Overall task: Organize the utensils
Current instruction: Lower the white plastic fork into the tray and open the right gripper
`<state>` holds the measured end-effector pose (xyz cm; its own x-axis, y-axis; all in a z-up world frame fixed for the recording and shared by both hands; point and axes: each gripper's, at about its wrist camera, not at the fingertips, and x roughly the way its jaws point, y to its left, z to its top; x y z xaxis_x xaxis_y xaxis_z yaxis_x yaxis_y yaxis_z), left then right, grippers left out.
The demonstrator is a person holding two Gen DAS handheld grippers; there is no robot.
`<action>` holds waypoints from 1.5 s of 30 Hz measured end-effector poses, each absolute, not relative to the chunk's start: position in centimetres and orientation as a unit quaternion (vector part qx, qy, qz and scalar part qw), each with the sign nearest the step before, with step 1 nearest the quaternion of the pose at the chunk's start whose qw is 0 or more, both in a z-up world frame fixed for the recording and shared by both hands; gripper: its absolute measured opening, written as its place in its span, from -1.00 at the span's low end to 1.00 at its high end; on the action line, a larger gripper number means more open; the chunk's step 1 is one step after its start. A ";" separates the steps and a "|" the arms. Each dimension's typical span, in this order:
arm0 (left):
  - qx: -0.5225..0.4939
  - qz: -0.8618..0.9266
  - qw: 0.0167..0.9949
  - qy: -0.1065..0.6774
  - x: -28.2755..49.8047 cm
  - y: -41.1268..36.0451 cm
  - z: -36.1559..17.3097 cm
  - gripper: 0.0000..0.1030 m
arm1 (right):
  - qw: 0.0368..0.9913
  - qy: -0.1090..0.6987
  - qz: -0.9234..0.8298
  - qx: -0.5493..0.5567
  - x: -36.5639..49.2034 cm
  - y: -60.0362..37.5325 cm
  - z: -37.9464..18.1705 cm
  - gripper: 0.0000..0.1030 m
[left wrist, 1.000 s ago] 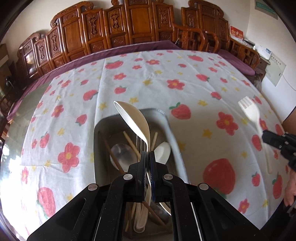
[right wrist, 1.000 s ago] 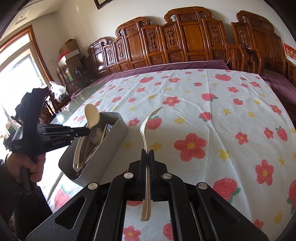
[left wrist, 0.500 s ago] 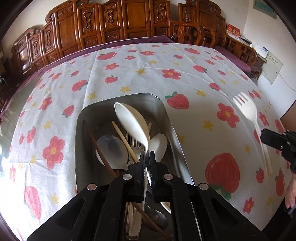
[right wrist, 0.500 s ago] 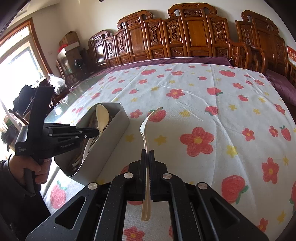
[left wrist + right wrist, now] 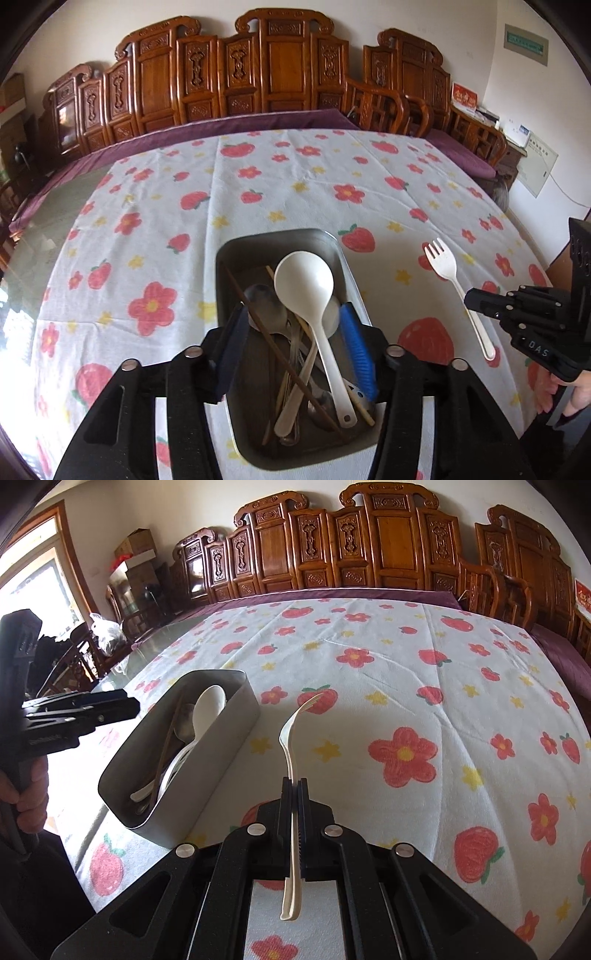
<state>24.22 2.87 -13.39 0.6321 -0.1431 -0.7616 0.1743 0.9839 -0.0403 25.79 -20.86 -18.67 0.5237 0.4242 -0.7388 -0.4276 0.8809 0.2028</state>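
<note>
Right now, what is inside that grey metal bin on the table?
The bin holds a large white spoon, a metal spoon, brown chopsticks and more utensils; those underneath, and the bin's floor, are mostly covered.

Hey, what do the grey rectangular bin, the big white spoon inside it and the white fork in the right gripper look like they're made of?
Grey rectangular bin: probably metal, with a dull brushed sheen and thin rolled walls, though it may be coated.
Big white spoon: likely plastic or melamine, an opaque, smooth cream-white.
White fork: plastic by its look, thin, matte, one-piece, clamped in the right gripper.
</note>
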 end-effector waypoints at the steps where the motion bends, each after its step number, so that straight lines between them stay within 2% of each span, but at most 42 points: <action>1: 0.020 -0.086 0.905 0.416 23.9 3.1 -13.0 0.09 | 0.874 0.421 0.244 -0.004 25.7 -20.7 -18.5 -0.93; 2: 0.023 -0.084 0.907 0.412 23.8 3.2 -12.7 0.22 | 0.874 0.420 0.244 -0.004 25.7 -20.6 -18.3 -0.93; 6: 0.042 -0.071 0.914 0.396 22.8 3.7 -11.6 0.48 | 0.876 0.413 0.249 -0.004 25.4 -20.1 -17.2 -0.93; 8: 0.042 -0.066 0.917 0.392 22.5 4.1 -11.4 0.67 | 0.877 0.410 0.252 -0.006 25.2 -19.7 -16.8 -0.93; 12: 0.033 -0.056 0.918 0.391 22.3 5.3 -11.2 0.85 | 0.875 0.408 0.260 -0.012 25.1 -18.6 -16.2 -0.93; 28: 0.008 -0.010 0.914 0.406 22.9 10.2 -13.6 0.85 | 0.851 0.422 0.312 0.014 26.5 -11.7 -16.2 -0.93; 45: -0.002 0.025 0.911 0.411 23.2 13.6 -16.0 0.85 | 0.824 0.465 0.319 0.049 28.7 -4.0 -20.3 -0.93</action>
